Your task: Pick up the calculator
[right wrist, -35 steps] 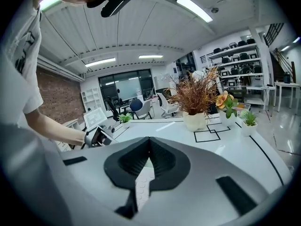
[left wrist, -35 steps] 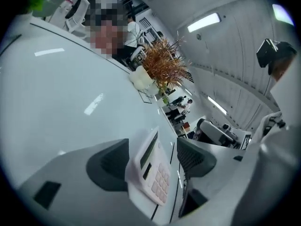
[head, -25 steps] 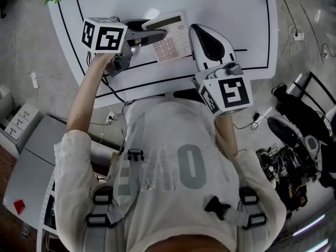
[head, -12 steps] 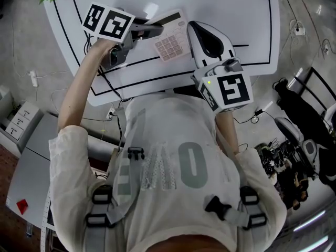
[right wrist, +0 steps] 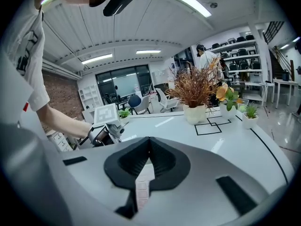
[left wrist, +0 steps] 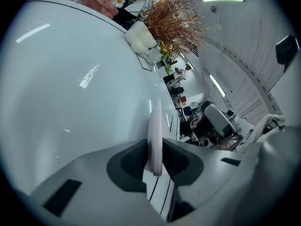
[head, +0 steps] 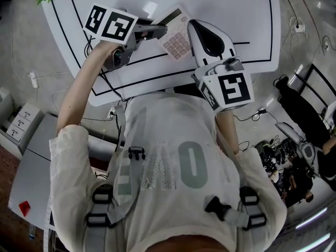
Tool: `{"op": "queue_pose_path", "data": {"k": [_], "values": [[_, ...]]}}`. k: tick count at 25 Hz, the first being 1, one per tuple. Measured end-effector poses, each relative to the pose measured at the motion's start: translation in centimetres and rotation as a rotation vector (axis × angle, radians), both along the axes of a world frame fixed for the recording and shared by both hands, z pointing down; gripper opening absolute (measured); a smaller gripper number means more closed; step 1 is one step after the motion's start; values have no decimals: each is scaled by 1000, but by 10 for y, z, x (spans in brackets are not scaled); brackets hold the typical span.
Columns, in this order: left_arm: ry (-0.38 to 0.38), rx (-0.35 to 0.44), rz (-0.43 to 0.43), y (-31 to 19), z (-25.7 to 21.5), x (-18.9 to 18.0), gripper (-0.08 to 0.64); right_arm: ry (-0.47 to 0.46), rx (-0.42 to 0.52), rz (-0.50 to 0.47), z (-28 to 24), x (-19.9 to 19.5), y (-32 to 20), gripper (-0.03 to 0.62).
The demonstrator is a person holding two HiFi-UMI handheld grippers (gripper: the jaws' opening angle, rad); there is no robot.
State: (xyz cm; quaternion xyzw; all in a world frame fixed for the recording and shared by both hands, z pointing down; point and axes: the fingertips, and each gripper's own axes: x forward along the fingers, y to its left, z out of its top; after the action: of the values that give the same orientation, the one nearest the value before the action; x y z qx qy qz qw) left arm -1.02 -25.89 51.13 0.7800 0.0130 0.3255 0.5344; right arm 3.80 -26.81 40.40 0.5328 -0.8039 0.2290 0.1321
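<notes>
Seen from your head camera, a white table (head: 226, 4) with black lines fills the 12 o'clock part of the frame, and your torso and straps fill the lower half. The calculator (head: 176, 38) sits near 12 o'clock, turned at a slant, with its pink keys facing up. Your left gripper (head: 157, 31) reaches in from 11 o'clock, and its jaws cover the calculator's upper left corner. Your right gripper (head: 193, 28) comes in from 1 o'clock, and its white and black body hides the calculator's right edge. From this height it is hard to tell whether the calculator is resting on the table or is clear of it.

In the left gripper view, the left gripper (left wrist: 155, 149) is clamped on the calculator (left wrist: 155, 131). It shows edge-on as a thin pale slab pinched between the dark pads, running toward 12 o'clock. The table (left wrist: 70, 79) curves away at 10 o'clock, and a dried brown plant (left wrist: 174, 22) stands at 12 o'clock.

In the right gripper view, the right gripper (right wrist: 149, 142) has its pads drawn together at the tips. A narrow strip of the calculator (right wrist: 141, 189) shows through the slit behind them at 6 o'clock, and the rest is hidden by the gripper body. A dried plant in a white pot (right wrist: 195, 91) stands at 1 o'clock. A mosaic patch covers the top left corner.
</notes>
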Motion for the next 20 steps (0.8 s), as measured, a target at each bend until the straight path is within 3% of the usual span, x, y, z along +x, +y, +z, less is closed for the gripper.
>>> {"op": "queue_pose_path", "data": {"k": [6, 10, 15, 20], "values": [[28, 40, -50, -11, -9, 4, 91, 2, 20, 6, -5, -2, 4, 5], [50, 100, -139, -30, -23, 6, 91, 9, 45, 10, -15, -1, 4, 5], [70, 272, -304, -74, -55, 3, 90, -2, 106, 3, -37, 1, -7, 5], [114, 454, -495, -73, -102, -7, 89, -21, 182, 24, -63, 5, 18, 5]]}}
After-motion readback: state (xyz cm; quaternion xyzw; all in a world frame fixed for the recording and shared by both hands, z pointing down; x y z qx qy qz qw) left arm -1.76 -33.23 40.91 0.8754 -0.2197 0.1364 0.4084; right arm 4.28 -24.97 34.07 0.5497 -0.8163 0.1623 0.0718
